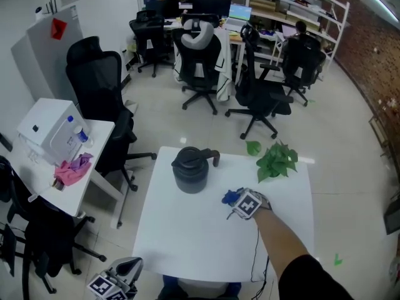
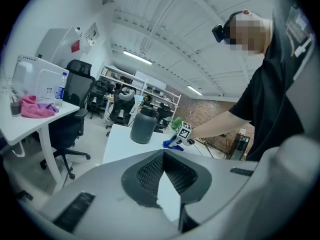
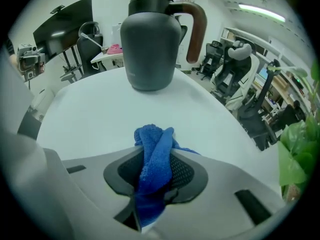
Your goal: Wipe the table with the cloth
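Your right gripper (image 1: 240, 200), at the centre of the head view, pinches a bunched blue cloth (image 3: 152, 166) low over the white table (image 1: 187, 242). The cloth looks soft, light and floppy, so grip its thick fold. Your left gripper (image 2: 167, 184), lower left, is pressed together and empty.

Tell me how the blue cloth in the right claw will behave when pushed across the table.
The blue cloth is probably floppy: it folds and bunches where the right claw pinches it. Its nubby weave should grip the smooth white table a little, so it may bunch further.
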